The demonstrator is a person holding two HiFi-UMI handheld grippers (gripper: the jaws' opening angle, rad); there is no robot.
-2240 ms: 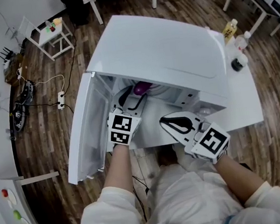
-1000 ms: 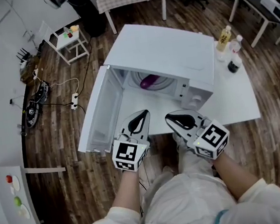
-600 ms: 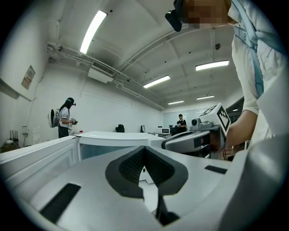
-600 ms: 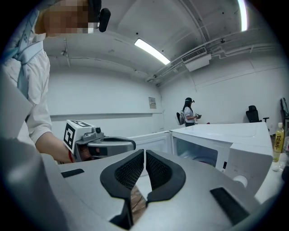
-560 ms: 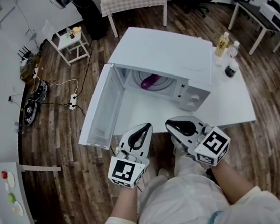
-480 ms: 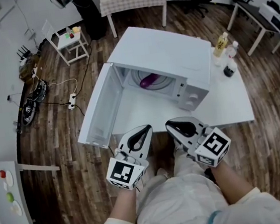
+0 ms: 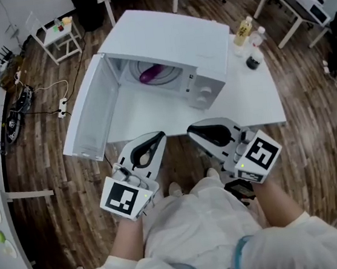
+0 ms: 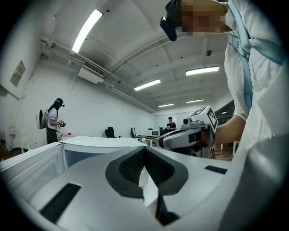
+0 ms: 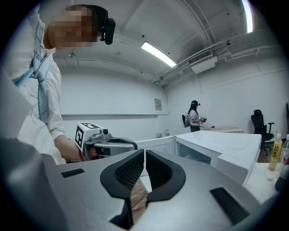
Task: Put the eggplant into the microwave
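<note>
Purple eggplant (image 7: 150,73) lies on turntable (image 7: 171,75) inside white microwave (image 7: 168,36), door (image 7: 88,113) open wide at left. Left gripper (image 7: 156,138) and right gripper (image 7: 193,130) both pressed together, pinching nothing, held level near person's body, well apart from table (image 7: 255,99). Placement looks done; closing door likely only step left. To do well: set closed left tips on door's outer edge, swing smoothly until latch catches, push lightly so microwave does not slide toward bottles (image 7: 243,30).

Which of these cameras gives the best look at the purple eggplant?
The head view: the eggplant lies inside the open microwave. Both gripper views show the microwave from the side, but no eggplant.
</note>
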